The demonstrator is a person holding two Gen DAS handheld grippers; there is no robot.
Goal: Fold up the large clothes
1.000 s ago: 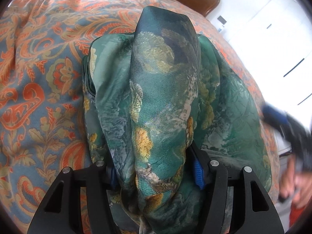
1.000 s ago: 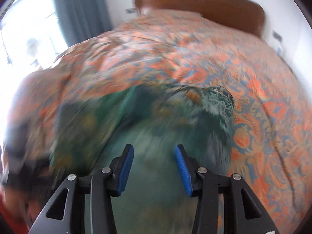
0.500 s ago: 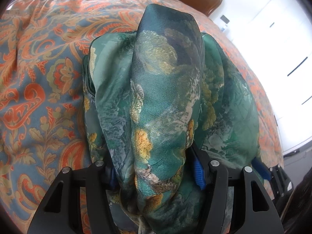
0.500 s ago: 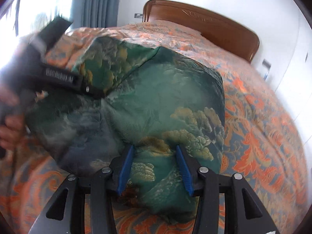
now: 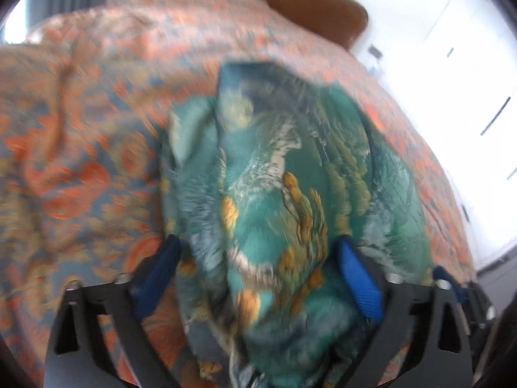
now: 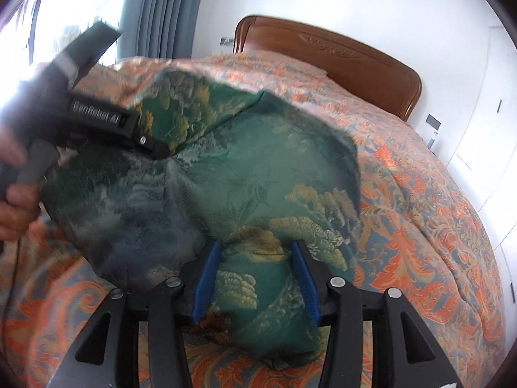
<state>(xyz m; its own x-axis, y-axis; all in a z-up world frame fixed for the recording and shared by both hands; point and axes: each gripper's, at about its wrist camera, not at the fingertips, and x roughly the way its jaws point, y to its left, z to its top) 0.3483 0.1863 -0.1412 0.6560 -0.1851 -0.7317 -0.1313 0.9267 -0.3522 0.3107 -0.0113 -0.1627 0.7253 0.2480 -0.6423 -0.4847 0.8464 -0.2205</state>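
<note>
The right hand-held gripper [image 6: 255,278] has its two blue fingers [image 6: 204,283] close on both sides of a bunch of the green patterned garment [image 6: 226,174], and the cloth is pinched into a small waist between them; I judge it is clamped on the garment. From this grip the cloth spreads forward and to the left of the gripper, as a wide, puffed sheet that seems to hang a little above the bed [image 6: 429,226].

The left hand-held gripper [image 5: 258,278] is different. Its blue fingers [image 5: 358,281] stand wide apart, and a thick roll of the garment [image 5: 278,174] lies in the gap and runs straight forward from it. The picture is blurred, so I cannot tell for sure if any cloth is held at all; it looks like the jaws are released or releasing. In the right wrist view this gripper [image 6: 106,123] is seen far to the left, with its tip touching the garment where the folds gather.

So the garment is stretched between the two grippers, with its long axis going from one to the other, across the bed and in front of the wooden headboard [image 6: 332,61]. The right one appears to have the firm hold. If the next move is to lay down or fold over the cloth, it probably turns on the right side, while the left must grip again.
</note>
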